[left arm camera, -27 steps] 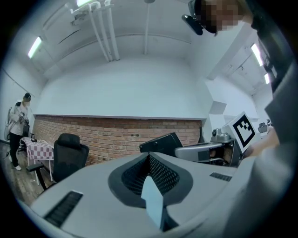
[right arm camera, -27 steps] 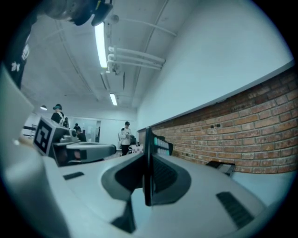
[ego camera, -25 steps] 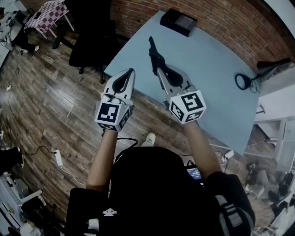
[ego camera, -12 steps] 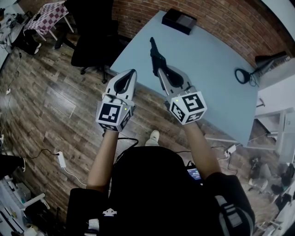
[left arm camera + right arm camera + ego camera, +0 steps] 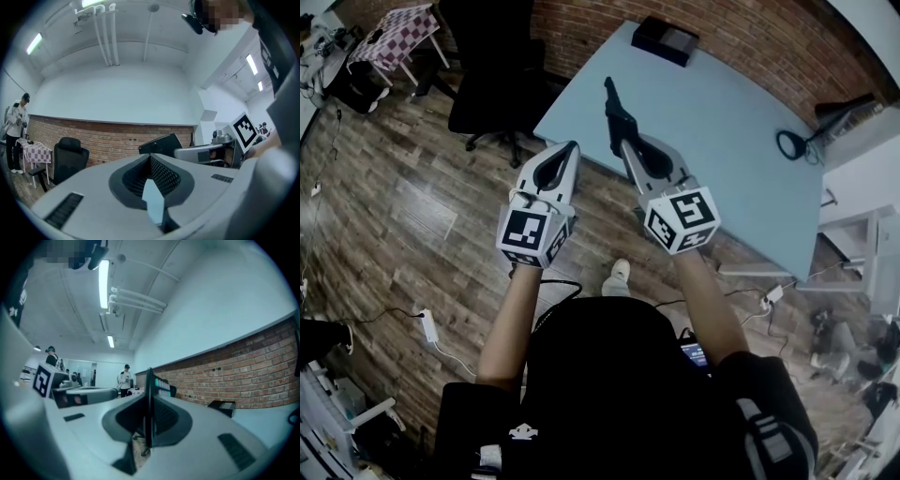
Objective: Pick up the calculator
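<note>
The calculator [image 5: 617, 114] is a thin dark slab held edge-on, sticking out past my right gripper [image 5: 628, 145] above the near edge of the light-blue table [image 5: 731, 112]. The right gripper's jaws are shut on it. In the right gripper view the calculator's edge [image 5: 149, 404] stands upright between the jaws, with pale keys showing on its side. My left gripper [image 5: 571, 146] hovers just left of the right one over the table's corner, shut with nothing in it. The left gripper view shows the calculator [image 5: 161, 144] and the right gripper's marker cube [image 5: 246, 130] to the right.
A black box [image 5: 666, 40] lies at the table's far end, and a ring lamp [image 5: 794, 145] sits near its right edge. A black office chair [image 5: 492, 84] stands on the wooden floor left of the table. Other people stand far off in the room.
Both grippers have travelled level together, and the table and floor have slid a little under them. The right gripper's hold on the calculator is the same.
</note>
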{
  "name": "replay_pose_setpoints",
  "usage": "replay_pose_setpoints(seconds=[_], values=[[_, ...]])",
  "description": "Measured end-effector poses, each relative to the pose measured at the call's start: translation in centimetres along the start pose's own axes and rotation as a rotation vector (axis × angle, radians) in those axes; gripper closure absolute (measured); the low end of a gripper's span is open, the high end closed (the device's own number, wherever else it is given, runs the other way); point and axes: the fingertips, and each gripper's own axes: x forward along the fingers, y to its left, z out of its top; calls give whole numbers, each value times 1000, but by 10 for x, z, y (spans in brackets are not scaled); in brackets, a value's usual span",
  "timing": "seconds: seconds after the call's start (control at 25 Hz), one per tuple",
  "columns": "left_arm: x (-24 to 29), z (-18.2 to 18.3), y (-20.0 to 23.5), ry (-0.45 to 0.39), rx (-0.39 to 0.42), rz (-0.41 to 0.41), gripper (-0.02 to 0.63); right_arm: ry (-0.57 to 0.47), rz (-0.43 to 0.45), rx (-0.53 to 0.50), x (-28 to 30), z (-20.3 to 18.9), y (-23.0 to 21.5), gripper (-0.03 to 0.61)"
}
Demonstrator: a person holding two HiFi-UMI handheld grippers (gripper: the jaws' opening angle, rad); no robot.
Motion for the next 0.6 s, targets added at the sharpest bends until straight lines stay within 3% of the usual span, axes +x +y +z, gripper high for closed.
replay_pose_setpoints(seconds=[0.6], values=[[-65,5,-10,-26,7,-35,610,-16,-39,-1,-33,1,59,531]])
